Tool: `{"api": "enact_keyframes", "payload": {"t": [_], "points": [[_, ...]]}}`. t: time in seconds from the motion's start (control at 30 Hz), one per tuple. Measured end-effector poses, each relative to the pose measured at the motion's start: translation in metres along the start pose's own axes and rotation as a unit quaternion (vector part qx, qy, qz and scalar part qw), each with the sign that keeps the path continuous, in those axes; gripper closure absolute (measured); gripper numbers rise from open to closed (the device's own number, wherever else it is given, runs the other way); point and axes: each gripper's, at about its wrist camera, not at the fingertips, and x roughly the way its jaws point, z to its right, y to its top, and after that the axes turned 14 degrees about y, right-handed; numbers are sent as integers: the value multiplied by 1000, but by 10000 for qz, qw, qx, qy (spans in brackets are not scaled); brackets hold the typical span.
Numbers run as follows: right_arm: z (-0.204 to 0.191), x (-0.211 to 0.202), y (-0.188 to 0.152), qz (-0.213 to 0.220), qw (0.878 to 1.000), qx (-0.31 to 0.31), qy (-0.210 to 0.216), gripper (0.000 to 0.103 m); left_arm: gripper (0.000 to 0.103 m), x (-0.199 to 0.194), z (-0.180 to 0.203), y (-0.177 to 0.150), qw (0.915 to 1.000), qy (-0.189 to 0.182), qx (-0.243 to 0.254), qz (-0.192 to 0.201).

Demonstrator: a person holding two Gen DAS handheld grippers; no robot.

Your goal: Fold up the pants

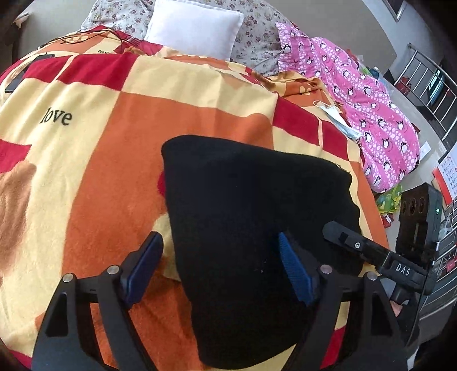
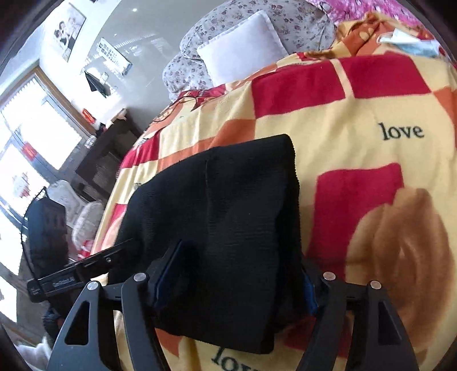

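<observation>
We read "love" printed on the checked red, orange and cream blanket (image 1: 120,94), and "DAS" on the right gripper (image 2: 234,274) body seen at 3 o'clock in the left view. Black knit pants (image 1: 245,217) lie folded on the bed, a white pillow (image 1: 194,25) at 12 o'clock, pink penguin-print fabric (image 1: 368,94) at 2. Left gripper (image 1: 222,268) is spread wide, pads off the cloth. Right gripper straddles the pants; we can't tell if it's clamping.

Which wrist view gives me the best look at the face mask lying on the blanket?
The left wrist view: the face mask lies in plain sight on the blanket, beside the pink penguin quilt. The right wrist view catches the mask only at the top right edge, small and distorted.
</observation>
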Motion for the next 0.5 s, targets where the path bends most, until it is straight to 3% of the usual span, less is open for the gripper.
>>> {"api": "enact_keyframes", "payload": {"t": [0.23,0.37,0.5], "points": [[-10,0,-3,63,9996,-150,-243,44,22,1,7,-1,9999,19,125,77],[-17,-6,-3,145,9990,-260,-328,53,33,-4,10,-2,9996,23,194,189],[-32,-16,0,311,9981,-412,-340,62,46,-15,4,5,9994,-253,142,189]]}}
